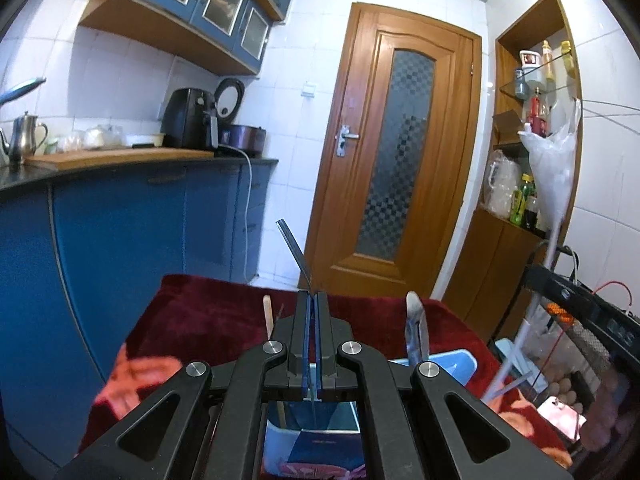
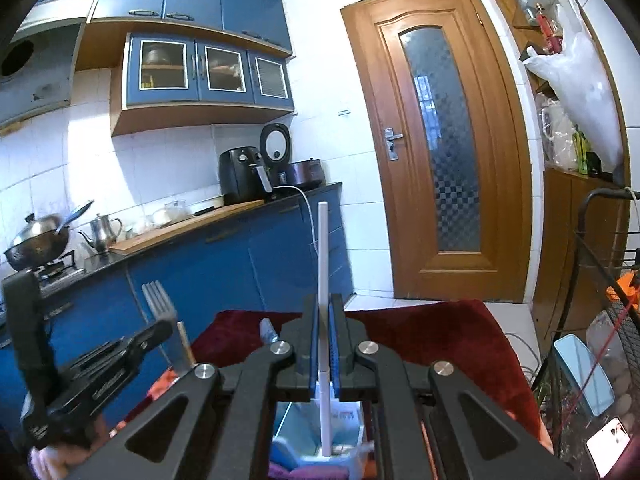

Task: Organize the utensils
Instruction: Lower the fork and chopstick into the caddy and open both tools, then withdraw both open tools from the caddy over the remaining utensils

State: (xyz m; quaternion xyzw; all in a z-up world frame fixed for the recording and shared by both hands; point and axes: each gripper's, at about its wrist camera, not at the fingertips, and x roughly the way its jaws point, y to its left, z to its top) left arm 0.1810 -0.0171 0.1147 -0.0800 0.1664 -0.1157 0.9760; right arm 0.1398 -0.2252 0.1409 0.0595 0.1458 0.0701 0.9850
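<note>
White-tiled walls (image 2: 160, 168); blue cabinets (image 2: 208, 68) above and below a dark counter (image 1: 120, 164) — wooden door (image 1: 400, 148) with patterned glass, open wooden shelf niche (image 1: 532, 120) to its right.

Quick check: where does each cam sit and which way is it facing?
Left wrist: on the left gripper, facing the door; its jaws clamp a fork.
Right wrist: on the right gripper, facing the same door; its jaws clamp a white utensil; left gripper at lower left.
Shared: door, air fryer, red cloth.

Your right hand-held gripper (image 2: 323, 312) is hiding the white utensil's (image 2: 322, 264) lower end; the blue holder (image 2: 288, 436) is mostly covered.
</note>
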